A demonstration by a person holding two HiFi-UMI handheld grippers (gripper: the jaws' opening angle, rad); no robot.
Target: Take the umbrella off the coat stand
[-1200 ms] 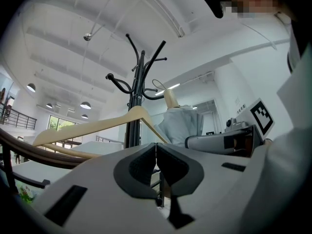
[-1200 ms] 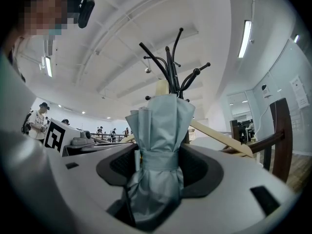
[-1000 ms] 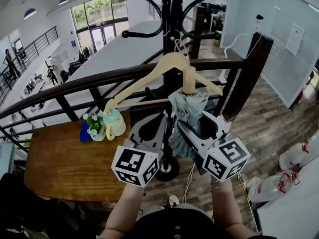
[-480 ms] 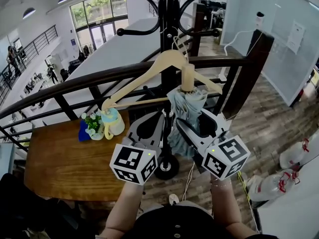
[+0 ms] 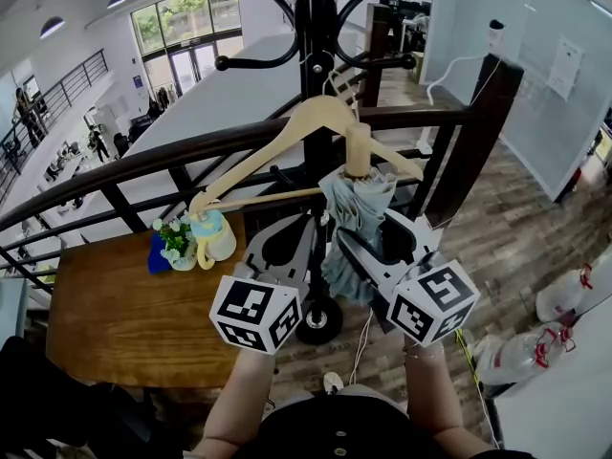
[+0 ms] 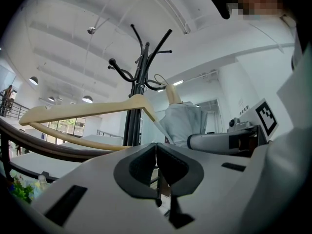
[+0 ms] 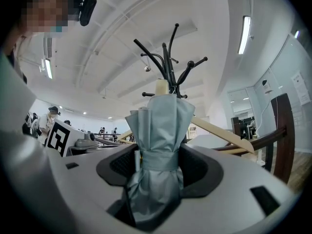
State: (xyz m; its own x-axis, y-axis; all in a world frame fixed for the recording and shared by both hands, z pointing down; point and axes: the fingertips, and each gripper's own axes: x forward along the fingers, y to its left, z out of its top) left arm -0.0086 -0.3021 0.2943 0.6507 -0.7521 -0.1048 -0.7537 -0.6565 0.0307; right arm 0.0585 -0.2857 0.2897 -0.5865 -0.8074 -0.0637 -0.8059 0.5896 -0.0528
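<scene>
We held the folded grey umbrella (image 5: 356, 220) in our right gripper (image 5: 371, 249), whose jaws were closed on its cloth about at the strap, in the lower part. The umbrella hung upright on the near side of the black coat stand (image 5: 316, 27), with its pale handle (image 5: 360, 151) upward, just in front of the wooden hanger (image 5: 287, 146). We think we gripped it low so that the handle and its thin cord would be free to slip up off a hook. Which hook carried the cord, we could not tell.

Our left gripper (image 5: 304, 229) was just beside the umbrella, on its left, with its jaws pressed together and nothing between them. In our judgement it stood there ready to steady the hanger, because lifting the umbrella could pull the hanger along.
</scene>
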